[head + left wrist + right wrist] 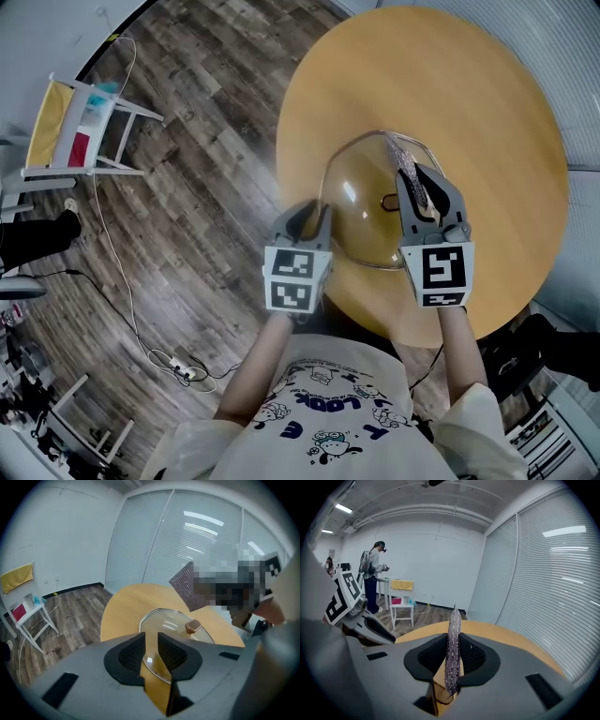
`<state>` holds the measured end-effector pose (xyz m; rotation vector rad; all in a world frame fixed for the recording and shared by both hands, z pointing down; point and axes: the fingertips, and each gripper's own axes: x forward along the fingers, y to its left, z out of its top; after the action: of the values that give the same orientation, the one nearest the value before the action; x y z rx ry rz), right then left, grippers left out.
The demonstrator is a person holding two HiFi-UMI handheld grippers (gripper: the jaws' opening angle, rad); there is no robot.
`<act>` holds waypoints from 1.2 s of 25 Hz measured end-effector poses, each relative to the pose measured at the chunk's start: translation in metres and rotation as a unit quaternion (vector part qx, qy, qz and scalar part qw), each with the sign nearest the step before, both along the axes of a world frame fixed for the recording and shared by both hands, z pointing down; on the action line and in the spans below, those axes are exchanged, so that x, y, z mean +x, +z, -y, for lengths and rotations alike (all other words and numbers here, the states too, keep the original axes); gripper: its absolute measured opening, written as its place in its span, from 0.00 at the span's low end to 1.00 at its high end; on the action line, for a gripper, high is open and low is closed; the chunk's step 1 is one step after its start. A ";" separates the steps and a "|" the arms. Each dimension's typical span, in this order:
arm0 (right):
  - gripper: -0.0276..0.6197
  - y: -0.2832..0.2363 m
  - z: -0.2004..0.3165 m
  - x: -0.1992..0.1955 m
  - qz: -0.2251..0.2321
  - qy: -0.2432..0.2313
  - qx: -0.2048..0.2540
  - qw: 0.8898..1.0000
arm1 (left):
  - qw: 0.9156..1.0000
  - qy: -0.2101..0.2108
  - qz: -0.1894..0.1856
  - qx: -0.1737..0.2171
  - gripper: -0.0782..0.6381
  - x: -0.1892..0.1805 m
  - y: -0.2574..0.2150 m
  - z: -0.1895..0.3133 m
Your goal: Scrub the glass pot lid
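Task thing: the domed clear glass pot lid [361,211] with a bronze knob [391,201] sits on the round yellow wooden surface [469,112], at the centre of the head view.
Left hand-held gripper [314,214]: we judge it clenched on the lid's rim at the lid's left edge; its own view shows the rim running into the narrow gap between the jaws.
Right hand-held gripper [427,187]: pinching a silvery-purple wire-mesh scrubber [452,639], which stands upright between the jaws.
Progress: we see no suds, water or wiped streaks, so we reckon the scrubbing is barely begun and the whole lid is left.
Contact: the scrubber lies over the lid beside the knob; we cannot tell whether it touches the glass.
Pose: both forearms reach forward from the frame's bottom, side by side, left at the rim, right over the lid's right side.
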<state>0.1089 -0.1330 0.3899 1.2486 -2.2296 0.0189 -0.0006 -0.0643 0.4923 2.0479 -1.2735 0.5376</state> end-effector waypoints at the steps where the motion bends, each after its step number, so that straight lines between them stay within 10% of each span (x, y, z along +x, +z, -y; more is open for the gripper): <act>1: 0.17 0.003 0.001 -0.001 -0.003 -0.006 -0.002 1.000 | 1.000 0.001 0.001 -0.003 0.20 0.000 0.003 0.000; 30: 0.17 0.076 0.001 -0.052 -0.121 -0.189 -0.107 0.968 | 0.997 0.019 0.005 -0.080 0.20 0.001 0.054 -0.007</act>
<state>0.0572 -0.1338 0.4655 0.6596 -2.1474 -0.0375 0.0002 -0.0570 0.5461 1.9414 -1.1608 0.6467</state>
